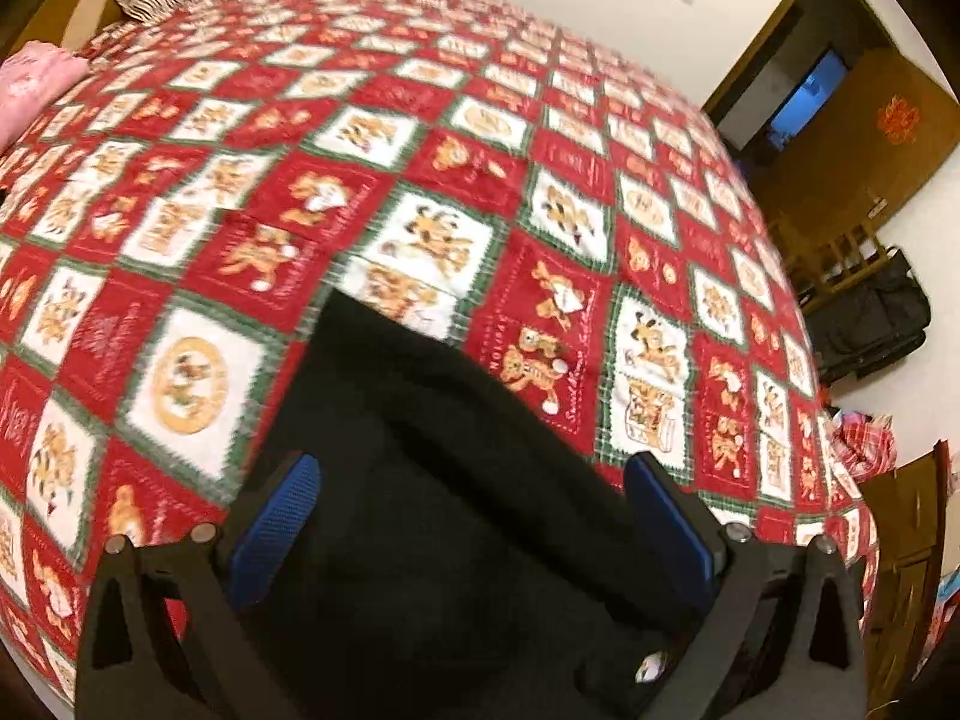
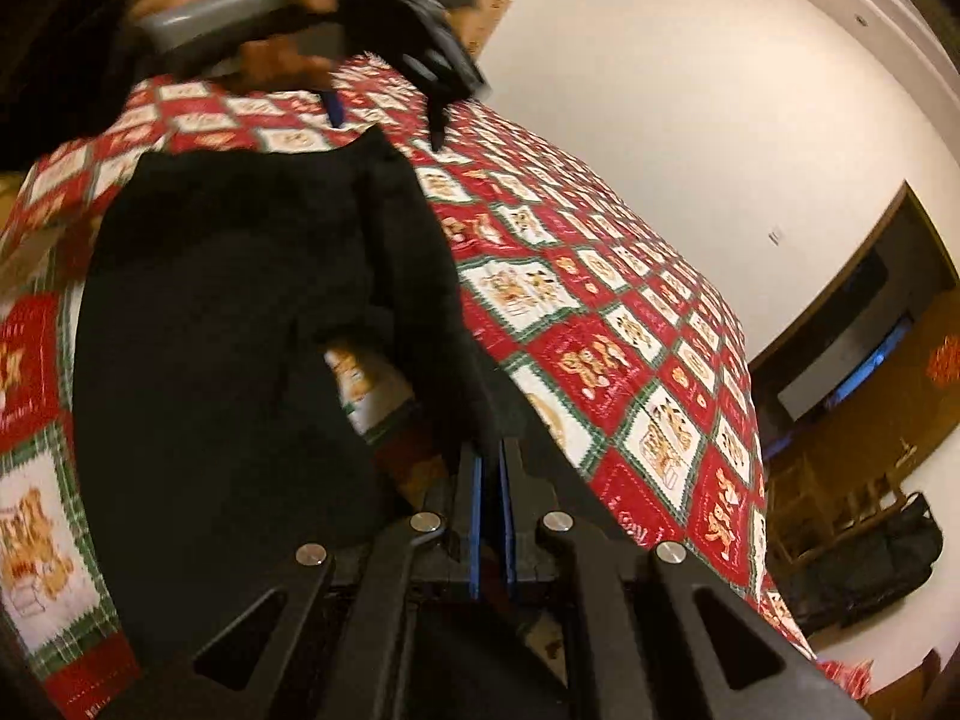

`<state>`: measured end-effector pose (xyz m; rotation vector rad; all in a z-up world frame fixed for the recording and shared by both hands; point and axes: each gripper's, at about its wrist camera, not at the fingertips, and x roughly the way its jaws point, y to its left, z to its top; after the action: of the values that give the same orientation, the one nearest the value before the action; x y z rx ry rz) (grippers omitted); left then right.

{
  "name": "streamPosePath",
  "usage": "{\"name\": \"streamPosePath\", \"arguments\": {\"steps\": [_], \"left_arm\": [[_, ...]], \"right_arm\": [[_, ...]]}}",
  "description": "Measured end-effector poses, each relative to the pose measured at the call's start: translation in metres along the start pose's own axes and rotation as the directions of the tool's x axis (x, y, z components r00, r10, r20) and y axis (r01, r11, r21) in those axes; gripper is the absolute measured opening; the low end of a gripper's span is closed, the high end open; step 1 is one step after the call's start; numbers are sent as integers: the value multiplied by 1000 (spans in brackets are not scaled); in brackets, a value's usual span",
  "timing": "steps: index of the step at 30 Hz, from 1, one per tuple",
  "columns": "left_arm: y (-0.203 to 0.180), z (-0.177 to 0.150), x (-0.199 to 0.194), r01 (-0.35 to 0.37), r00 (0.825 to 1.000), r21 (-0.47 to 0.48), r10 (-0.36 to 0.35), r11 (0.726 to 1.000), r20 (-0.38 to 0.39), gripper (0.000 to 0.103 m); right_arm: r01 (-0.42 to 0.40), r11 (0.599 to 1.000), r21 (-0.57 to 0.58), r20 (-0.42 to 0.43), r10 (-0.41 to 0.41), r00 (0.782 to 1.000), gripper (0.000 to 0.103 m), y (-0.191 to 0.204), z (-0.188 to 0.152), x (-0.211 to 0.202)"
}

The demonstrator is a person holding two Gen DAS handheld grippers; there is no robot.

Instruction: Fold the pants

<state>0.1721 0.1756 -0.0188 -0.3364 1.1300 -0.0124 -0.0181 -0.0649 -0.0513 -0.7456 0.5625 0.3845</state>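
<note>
Both views were motion-blurred, so the weave and seams of the black pants could not be made out, and their lower part was cut off at 6 o'clock behind the tool frames. The pants lay on the bed's red patterned quilt. The left tool stood released, its blue pads wide apart with the fabric between them but not pressed. The right tool was clenched on a raised fold of the pants, with quilt showing through a gap beneath it. At 12 o'clock in the right view, a hand gripped the other tool's handle, blurred. Open quilt stretched toward 12 and 2 o'clock; the bed's edge dropped off at 3 o'clock near a dark bag.
</note>
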Motion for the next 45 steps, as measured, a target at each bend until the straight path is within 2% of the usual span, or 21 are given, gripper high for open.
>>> {"name": "streamPosePath", "arguments": {"steps": [4, 9, 10, 11, 12, 14, 15, 17, 18, 21, 25, 29, 33, 35, 39, 45], "left_arm": [[-12, 12, 31, -113, 991, -14, 111, 994, -77, 103], [-16, 11, 52, -158, 979, 5, 157, 987, -133, 102], [-15, 12, 55, -159, 977, 1, 158, 987, -140, 96], [-12, 11, 57, -151, 978, -9, 148, 988, -146, 83], [-9, 10, 59, -146, 978, -17, 141, 989, -152, 76], [-2, 7, 59, -120, 983, -29, 114, 992, -145, 43], [3, 5, 56, -101, 987, -33, 96, 994, -129, 37], [9, 2, 47, -53, 994, -45, 48, 998, -101, 14], [16, 0, 38, 14, 997, -70, -19, 997, -71, 13], [28, -11, 5, 118, 993, -99, -116, 988, 19, 11], [35, -39, -48, 182, 976, -47, -175, 982, 129, 11], [48, -65, -70, 217, 961, -15, -211, 976, 178, 11], [61, -96, -72, 188, 964, 11, -187, 982, 191, 11], [70, -111, -72, 192, 959, 9, -190, 981, 208, 11], [80, -133, -65, 171, 963, 12, -170, 985, 211, 11], [88, -157, -52, 63, 976, 58, -73, 996, 204, 11]], "right_arm": [[23, 999, -42, 20, -22, 1000, 5, 6, -4, -5], [25, 999, -45, 27, -23, 999, 4, 6, -6, -7], [18, 1000, -22, 29, -17, 999, 4, 1, -5, -8], [15, 1000, -4, 31, -15, 999, 4, -2, -4, -9], [13, 1000, 13, 34, -13, 999, 4, -4, -3, -11], [10, 999, 54, 43, -12, 999, 4, -13, 0, -15], [11, 997, 70, 47, -14, 999, 3, -16, 1, -17], [18, 995, 98, 59, -24, 998, 3, -23, 6, -26], [21, 994, 107, 68, -29, 997, 3, -25, 8, -31], [29, 994, 107, 94, -39, 995, 3, -23, 12, -55], [13, 998, 66, 99, -19, 995, 3, 2, 6, -85], [-2, 1000, 16, 81, 1, 997, 3, 34, -5, -99], [-37, 999, -2, 34, 37, 999, 3, 64, -18, -95], [-56, 998, 13, 17, 56, 998, 3, 68, -23, -92], [-88, 996, 26, -14, 89, 996, 3, 79, -32, -90], [-131, 991, 32, -62, 133, 989, 3, 95, -45, -81]]}}
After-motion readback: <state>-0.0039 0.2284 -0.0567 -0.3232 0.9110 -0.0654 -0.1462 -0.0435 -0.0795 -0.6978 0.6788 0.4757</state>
